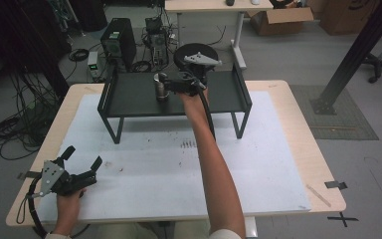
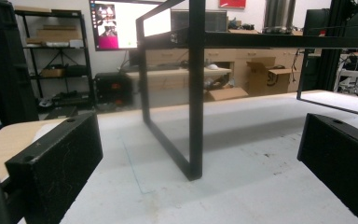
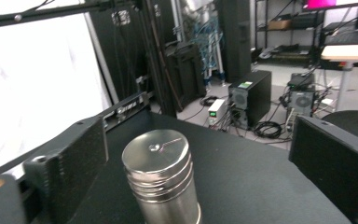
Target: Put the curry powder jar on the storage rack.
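On the black shelf (image 1: 134, 94), the steel canister (image 3: 162, 175) is straddled by the wide-open right claw (image 3: 196, 154); closure should be centred on its body.

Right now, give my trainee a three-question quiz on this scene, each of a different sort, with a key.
1. True or false: the metal canister stands upright on the black shelf.
2. Which claw is at the canister? A) the left claw B) the right claw
3. Fill in: the left claw's jaws stand ____ above the white mat.

Key:
1. True.
2. B. The canister stands between the right claw's open jaws; whether a jaw touches it cannot be told.
3. Open, with nothing between them.
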### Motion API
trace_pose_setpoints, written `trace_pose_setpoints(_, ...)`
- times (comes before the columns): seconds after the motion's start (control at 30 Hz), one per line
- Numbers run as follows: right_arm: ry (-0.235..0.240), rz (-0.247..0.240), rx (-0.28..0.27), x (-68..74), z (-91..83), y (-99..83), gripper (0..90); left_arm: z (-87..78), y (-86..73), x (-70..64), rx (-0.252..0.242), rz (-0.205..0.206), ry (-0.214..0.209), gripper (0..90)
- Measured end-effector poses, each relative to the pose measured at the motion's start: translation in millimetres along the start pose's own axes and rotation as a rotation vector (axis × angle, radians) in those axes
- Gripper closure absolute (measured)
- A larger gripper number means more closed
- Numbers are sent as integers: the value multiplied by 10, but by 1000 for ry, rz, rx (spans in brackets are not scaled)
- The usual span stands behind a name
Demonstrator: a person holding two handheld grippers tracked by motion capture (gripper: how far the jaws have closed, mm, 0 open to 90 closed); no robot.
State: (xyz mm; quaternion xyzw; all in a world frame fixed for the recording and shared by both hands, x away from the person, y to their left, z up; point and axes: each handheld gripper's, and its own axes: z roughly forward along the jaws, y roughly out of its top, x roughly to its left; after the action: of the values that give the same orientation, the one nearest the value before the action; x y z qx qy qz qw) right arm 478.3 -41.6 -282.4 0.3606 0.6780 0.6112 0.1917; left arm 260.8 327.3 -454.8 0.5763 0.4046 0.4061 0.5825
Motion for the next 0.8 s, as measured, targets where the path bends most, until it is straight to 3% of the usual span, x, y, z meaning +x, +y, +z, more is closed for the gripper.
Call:
trace_pose_setpoints(0.2, -26, -10, -35, 22, -79, 7, 0, -1, -1, -1, -2, -1, 0, 2)
trace_pose_setpoints(0.43, -52, -43, -33, 43, -178, 4, 0, -1, -1, -1, -2, 0, 0, 2)
trace_pose_setpoints(0.8, -53, -58, -65, 10, -398, -18, 0, -2, 0, -2, -2, 1, 0, 2)
